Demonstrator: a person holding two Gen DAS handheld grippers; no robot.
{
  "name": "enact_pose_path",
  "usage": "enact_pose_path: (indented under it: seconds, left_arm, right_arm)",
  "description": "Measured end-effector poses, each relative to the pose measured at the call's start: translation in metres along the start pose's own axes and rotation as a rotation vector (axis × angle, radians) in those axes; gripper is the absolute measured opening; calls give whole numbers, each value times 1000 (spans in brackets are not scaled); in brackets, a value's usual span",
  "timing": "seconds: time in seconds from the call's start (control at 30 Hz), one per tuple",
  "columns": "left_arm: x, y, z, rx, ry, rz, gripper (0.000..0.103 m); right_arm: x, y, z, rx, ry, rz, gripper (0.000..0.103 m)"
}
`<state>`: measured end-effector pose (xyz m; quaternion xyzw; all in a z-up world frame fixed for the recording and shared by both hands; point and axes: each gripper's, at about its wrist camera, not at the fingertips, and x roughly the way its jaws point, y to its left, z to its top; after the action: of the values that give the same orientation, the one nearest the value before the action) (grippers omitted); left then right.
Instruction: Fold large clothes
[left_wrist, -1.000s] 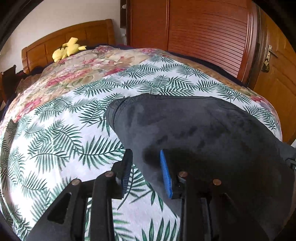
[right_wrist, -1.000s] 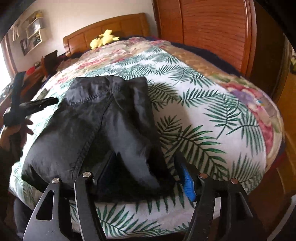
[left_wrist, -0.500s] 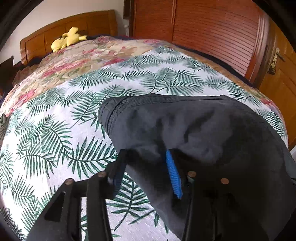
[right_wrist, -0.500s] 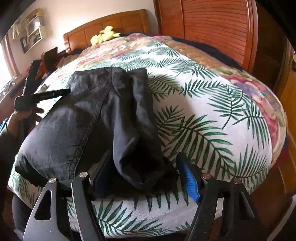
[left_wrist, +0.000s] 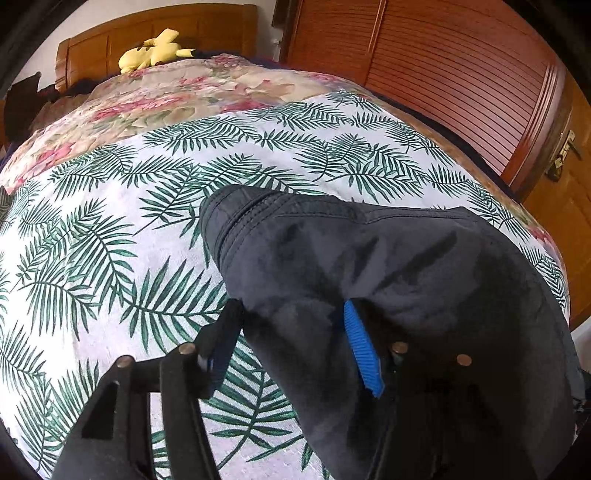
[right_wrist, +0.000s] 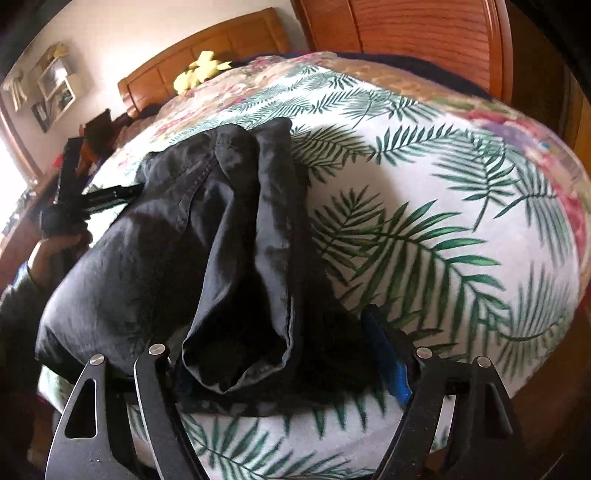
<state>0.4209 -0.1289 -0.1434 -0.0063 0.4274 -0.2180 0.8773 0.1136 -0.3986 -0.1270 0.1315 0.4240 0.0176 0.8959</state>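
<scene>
1. The bed (left_wrist: 110, 229), under a palm-print sheet, fills both views; a wooden headboard (left_wrist: 207, 26) and a yellow toy (left_wrist: 155, 50) sit at its far end, with a wardrobe (left_wrist: 443, 74) alongside.
2. The trousers (right_wrist: 184, 240), dark and already doubled into a thick pad, lie on the near part of the bed, one folded end toward the headboard and the other at the bed's near edge.
3. The left gripper (left_wrist: 291, 339) straddles the trousers' near left edge; its jaws are opening, with cloth between them but no longer pinched, as far as I can judge.
4. The right gripper (right_wrist: 280, 358) stands over the loose leg end at the near edge, its jaws widening, the cloth lying slack between them.
5. Step in hand, as I read it: letting go after laying a fold down.
6. The next move likely calls for lifting both grippers clear without dragging cloth, then smoothing or regripping the near end for a further fold.
</scene>
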Motion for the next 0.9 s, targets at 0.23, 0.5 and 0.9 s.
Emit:
enact_pose_path:
  seconds: [0.23, 0.5, 0.9]
  left_arm:
    - [-2, -2, 1, -20, 9, -44, 25]
    - [-27, -30, 13, 33, -75, 86, 9]
    - [-31, -156, 78, 113, -185, -35, 7]
  right_arm:
    - [3, 4, 3, 8, 15, 115, 47]
    - [-17, 5, 11, -54, -80, 207, 18]
    - [-65, -50, 71, -6, -280, 159, 15]
